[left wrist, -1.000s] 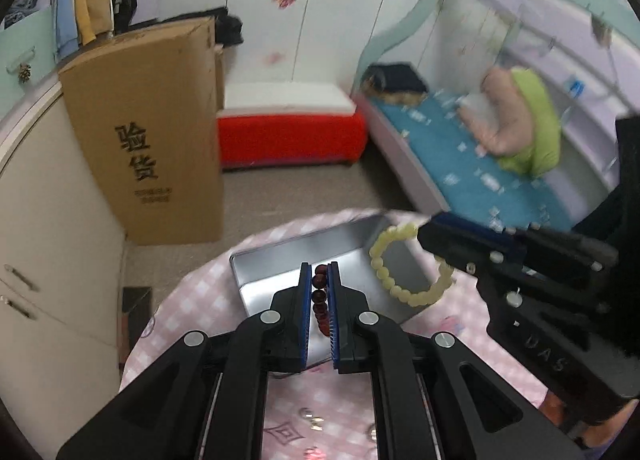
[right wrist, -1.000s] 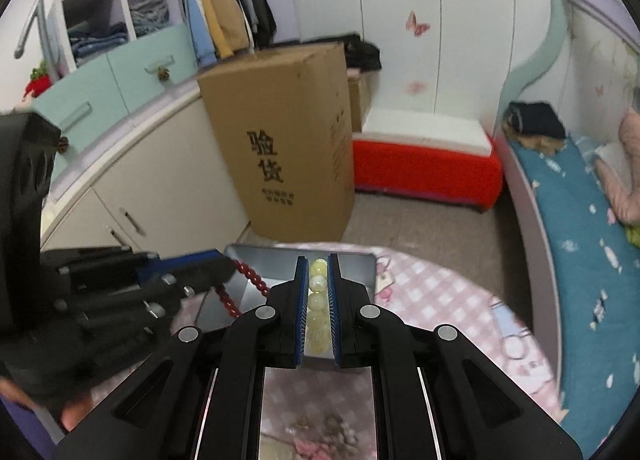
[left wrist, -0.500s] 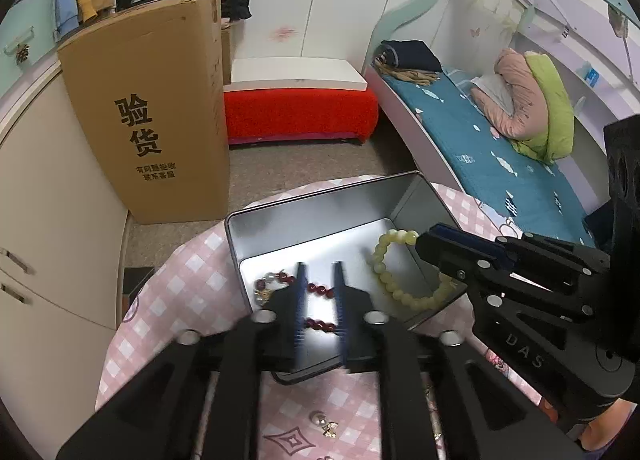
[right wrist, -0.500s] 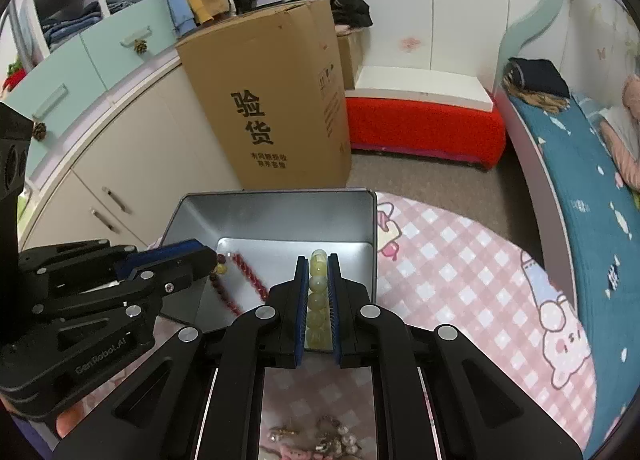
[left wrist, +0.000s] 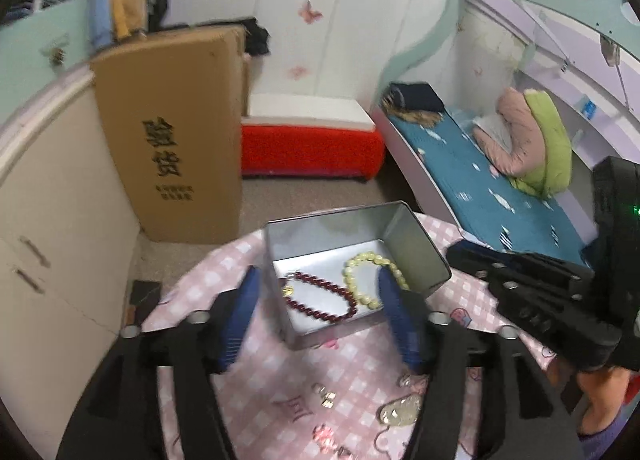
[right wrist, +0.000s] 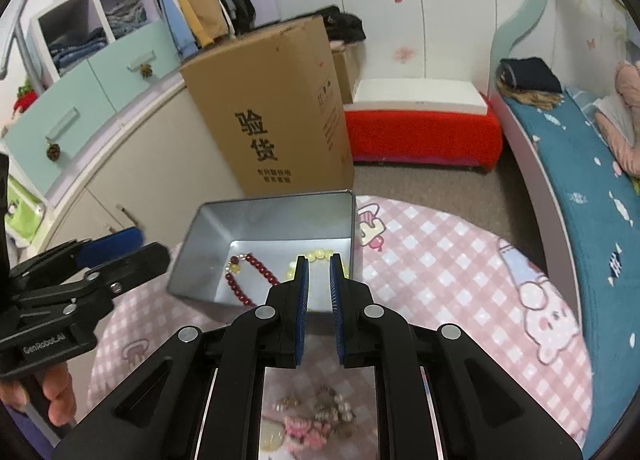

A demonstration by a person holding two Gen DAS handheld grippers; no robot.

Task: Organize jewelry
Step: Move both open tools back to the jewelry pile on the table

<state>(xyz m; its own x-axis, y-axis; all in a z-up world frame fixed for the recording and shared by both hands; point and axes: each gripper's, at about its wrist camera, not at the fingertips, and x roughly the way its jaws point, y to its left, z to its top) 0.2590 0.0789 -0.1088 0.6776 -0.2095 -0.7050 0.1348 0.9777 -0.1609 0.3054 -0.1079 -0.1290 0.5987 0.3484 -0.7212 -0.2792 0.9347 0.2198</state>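
Observation:
An open metal tin (left wrist: 416,256) (right wrist: 264,219) stands on the pink checked round table. A dark red bead bracelet (left wrist: 320,296) (right wrist: 248,272) and a pale yellow bead bracelet (left wrist: 368,272) (right wrist: 320,256) lie inside it. My left gripper (left wrist: 316,280) is wide open and empty, its fingers either side of the tin's near end. My right gripper (right wrist: 319,260) is open and empty, just above the tin's near edge, over the yellow bracelet.
Small loose jewelry pieces (left wrist: 324,396) (right wrist: 316,416) lie on the tablecloth (right wrist: 460,272) near me. A tall cardboard box (right wrist: 272,115) stands on the floor behind the table. A red bench (left wrist: 308,147) and a bed (left wrist: 500,187) are farther back.
Both grippers let go of their bracelets into the tin: the left opened wide after dropping the red one, the right opened after dropping the yellow one. Both pulled back slightly.

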